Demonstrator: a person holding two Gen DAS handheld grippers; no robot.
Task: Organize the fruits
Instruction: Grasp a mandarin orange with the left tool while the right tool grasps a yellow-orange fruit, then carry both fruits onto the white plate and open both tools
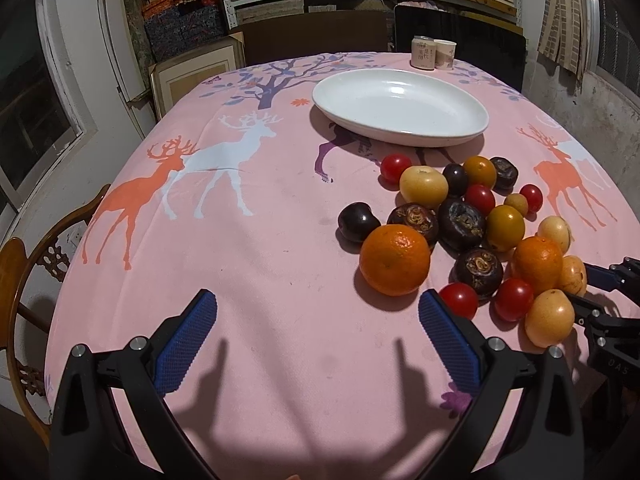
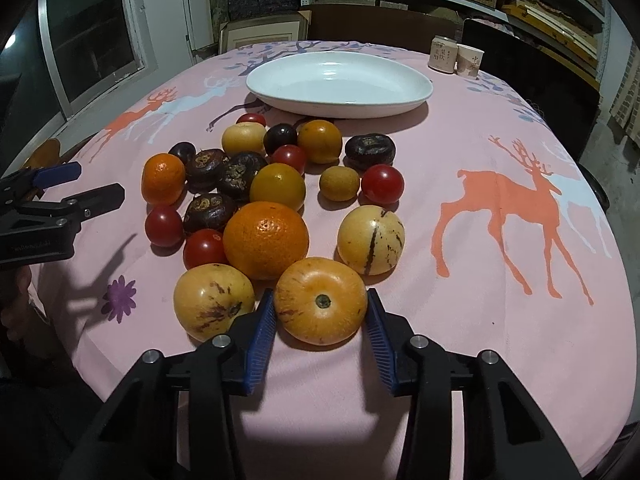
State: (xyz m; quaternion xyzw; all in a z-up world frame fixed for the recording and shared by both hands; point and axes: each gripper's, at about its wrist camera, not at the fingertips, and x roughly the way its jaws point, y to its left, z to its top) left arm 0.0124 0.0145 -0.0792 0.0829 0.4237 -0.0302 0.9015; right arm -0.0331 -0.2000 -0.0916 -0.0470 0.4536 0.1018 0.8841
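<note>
Gripping zone first: your right gripper (image 2: 321, 312) has its blue pads on both sides of an orange-yellow round fruit (image 2: 320, 300) at the near edge of the pile, pads touching or nearly touching its flanks; can't confirm a firm clamp. The fruit's skin is smooth with faint dark streaks on the left, and its dark stem scar faces the camera, so its stem axis points back at you. It's roughly round, with no clear long axis.

Just left of it sits a yellow streaked fruit (image 2: 214, 301), behind it a large orange (image 2: 266, 239), and to the right a pale striped fruit (image 2: 371, 239).

Your left gripper (image 1: 318, 312) has its jaws wide apart over bare pink tablecloth (image 1: 260, 260), holding nothing.

Beyond the pile, the white oval plate (image 2: 340, 84) holds nothing; its long axis runs left-right.
</note>
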